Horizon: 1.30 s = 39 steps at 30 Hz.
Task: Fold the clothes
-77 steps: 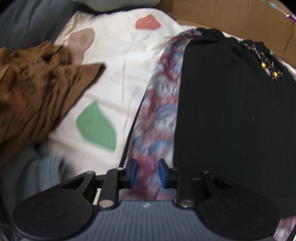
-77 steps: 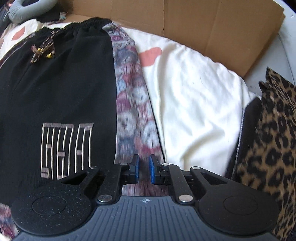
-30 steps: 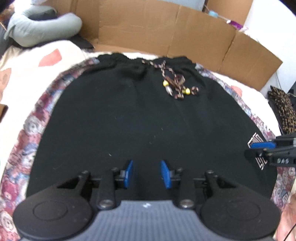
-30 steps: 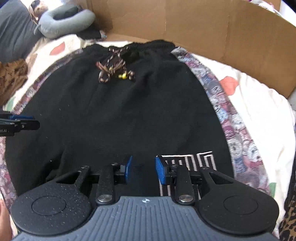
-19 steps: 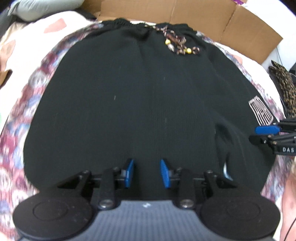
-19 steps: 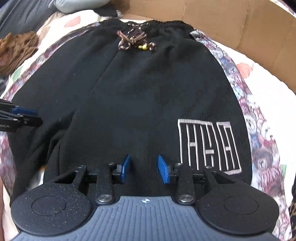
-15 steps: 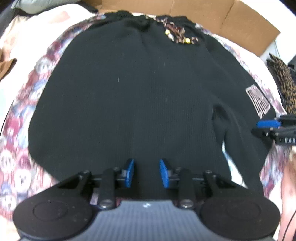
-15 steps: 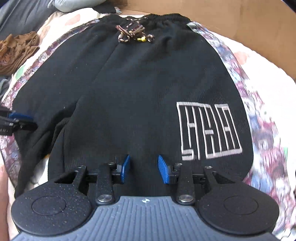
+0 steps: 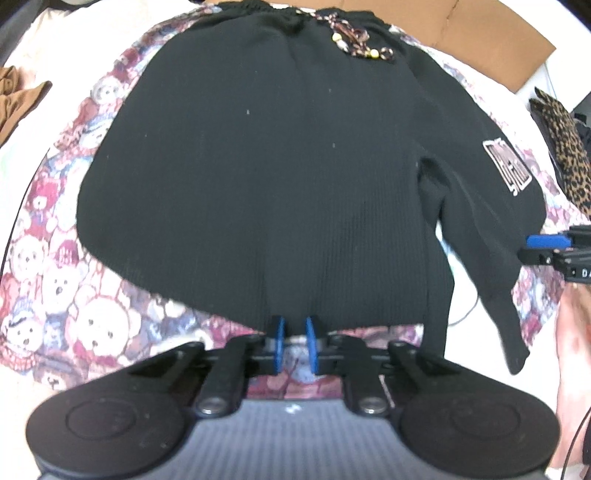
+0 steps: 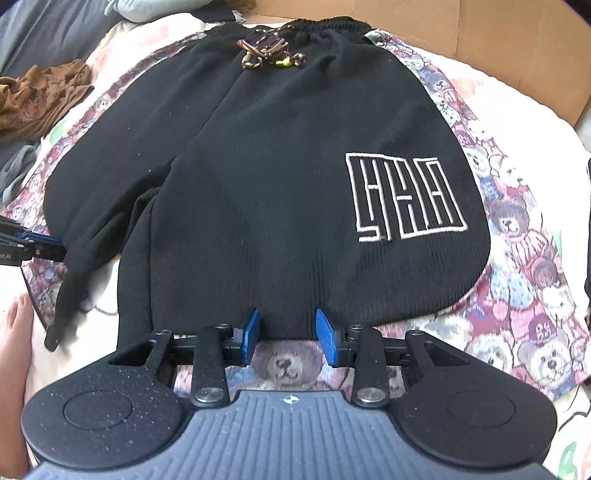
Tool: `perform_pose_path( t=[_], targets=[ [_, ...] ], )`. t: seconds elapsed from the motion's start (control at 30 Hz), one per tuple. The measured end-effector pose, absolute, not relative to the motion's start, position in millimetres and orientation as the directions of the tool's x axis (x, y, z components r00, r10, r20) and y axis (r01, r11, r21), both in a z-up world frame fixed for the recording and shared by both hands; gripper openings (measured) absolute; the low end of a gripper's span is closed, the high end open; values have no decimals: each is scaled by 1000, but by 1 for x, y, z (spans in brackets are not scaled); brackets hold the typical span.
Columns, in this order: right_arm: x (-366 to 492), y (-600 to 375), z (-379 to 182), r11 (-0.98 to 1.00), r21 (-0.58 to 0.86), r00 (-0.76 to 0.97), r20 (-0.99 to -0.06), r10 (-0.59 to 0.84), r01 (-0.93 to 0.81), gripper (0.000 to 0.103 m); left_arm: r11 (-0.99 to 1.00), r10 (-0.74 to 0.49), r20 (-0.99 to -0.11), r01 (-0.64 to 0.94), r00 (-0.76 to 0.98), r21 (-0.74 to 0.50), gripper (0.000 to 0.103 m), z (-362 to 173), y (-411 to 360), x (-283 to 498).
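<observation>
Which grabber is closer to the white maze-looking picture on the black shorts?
The right gripper. It sits at the hem of the black shorts, just below and left of the white logo. The left gripper is at the other leg's hem, with the logo far off to its right.

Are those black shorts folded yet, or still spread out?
Spread out. The black shorts lie flat, waistband far, both legs and white logo showing.

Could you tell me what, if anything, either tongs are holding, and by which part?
Nothing: both tongs sit open at the hem of the black shorts.
</observation>
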State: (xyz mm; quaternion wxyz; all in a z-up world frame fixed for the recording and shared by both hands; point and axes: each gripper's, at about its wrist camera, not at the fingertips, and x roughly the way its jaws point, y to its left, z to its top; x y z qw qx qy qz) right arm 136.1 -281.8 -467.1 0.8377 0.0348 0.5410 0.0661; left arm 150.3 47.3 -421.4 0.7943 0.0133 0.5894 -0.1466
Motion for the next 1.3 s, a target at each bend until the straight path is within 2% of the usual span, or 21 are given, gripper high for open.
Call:
perform_pose_path(
  t=[0.5, 0.63, 0.7, 0.87, 1.07, 1.17, 1.2, 1.27, 1.3],
  targets=[
    [118, -292, -452, 976, 162, 334, -921, 202, -144, 40, 917, -264, -947, 351, 182, -188, 6, -409, 50, 113],
    [123, -295, -444, 975, 173, 349, -913, 212, -141, 40, 900, -279, -944, 392, 177, -192, 19, -400, 47, 103],
    [127, -295, -443, 976, 169, 352, -912, 209, -141, 40, 895, -251, -951, 417, 180, -157, 21, -406, 47, 97],
    [128, -293, -442, 976, 163, 352, -913, 205, -146, 40, 881, -190, -956, 468, 223, -66, 38, -416, 23, 101],
    [125, -289, -448, 975, 165, 344, -916, 207, -147, 40, 846, -164, -950, 534, 266, 4, 41, -420, 6, 103],
    [125, -287, -452, 975, 171, 340, -917, 210, -143, 40, 828, -179, -941, 560, 286, 13, 37, -422, 2, 102],
    [126, -286, -452, 975, 172, 340, -916, 212, -143, 40, 823, -188, -940, 568, 286, 8, 32, -421, 5, 101],
    [126, -285, -453, 974, 175, 341, -915, 215, -145, 40, 813, -207, -939, 582, 276, -8, 13, -423, 5, 101],
    [126, -284, -453, 973, 177, 342, -914, 217, -146, 40, 810, -213, -939, 586, 271, -15, 10, -422, 6, 100]
  ],
)
